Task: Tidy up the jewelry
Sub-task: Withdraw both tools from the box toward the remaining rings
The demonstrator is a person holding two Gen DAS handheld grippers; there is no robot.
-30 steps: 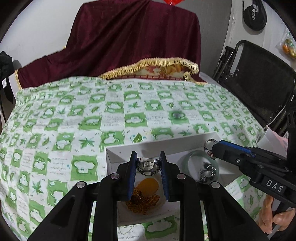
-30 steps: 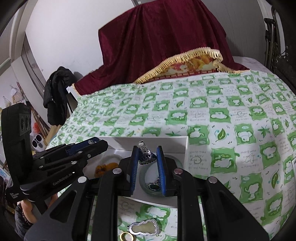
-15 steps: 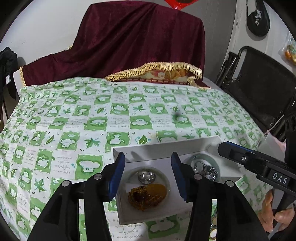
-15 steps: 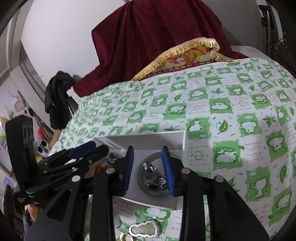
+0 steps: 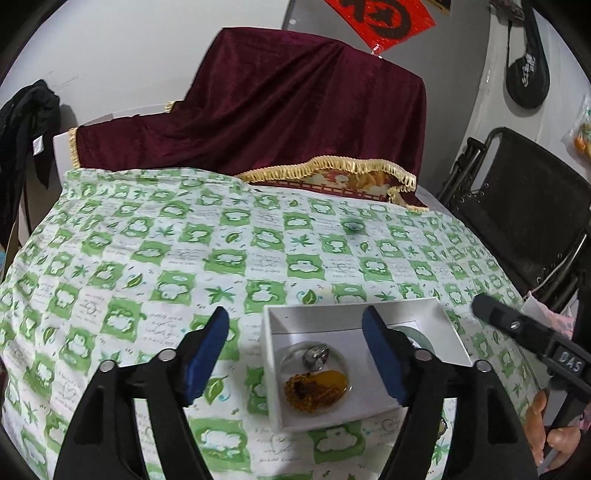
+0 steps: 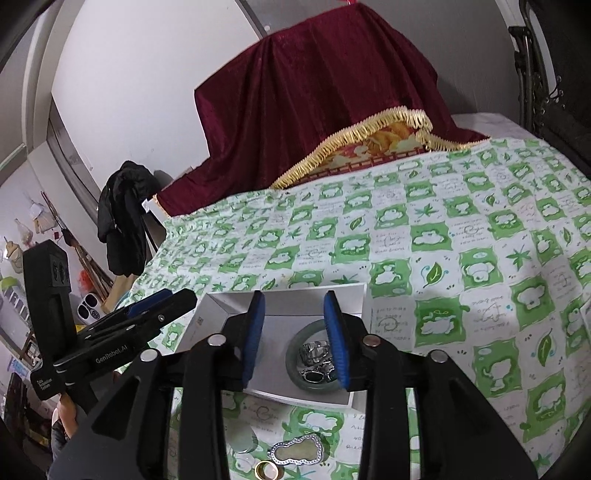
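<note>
The left tool (image 5: 295, 349) is released, its blue-padded fingers (image 5: 207, 350) spread wide and holding nothing. Just beyond and between its tips sits the shallow white cardboard box (image 5: 456, 341) on the green-and-white leaf-patterned tablecloth (image 5: 147, 258) that covers the tabletop. Inside the box, nearest this tool, a clear round bangle (image 5: 286, 356) rings a brown beaded bracelet (image 5: 308, 393), an amber oval pendant (image 5: 334, 380) and a chunky silver ring (image 5: 316, 356).

The right tool (image 6: 295, 339) is also released, empty, with its blue pads moderately apart above the box (image 6: 207, 317). Between its tips a pale green jade bangle (image 6: 293, 363) lies in the box with a cluster of silver rings (image 6: 314, 356) inside it. Below this tool, nearer than the box, a gourd-shaped silver-rimmed pendant (image 6: 295, 448) and a gold ring (image 6: 266, 469) lie on the cloth.

The right tool's body reads "DAS" in the left wrist view; the left tool's body reads "GenRobot.AI" in the right wrist view. A hand (image 5: 546, 432) grips the right tool's handle.

Far beyond both tools, a dark red velvet cloth with gold fringe (image 5: 295, 122) drapes something bulky. Above it hangs a red paper with black brush writing (image 5: 384, 16), not readable. A black mesh chair (image 5: 528, 210) stands to the far right.
</note>
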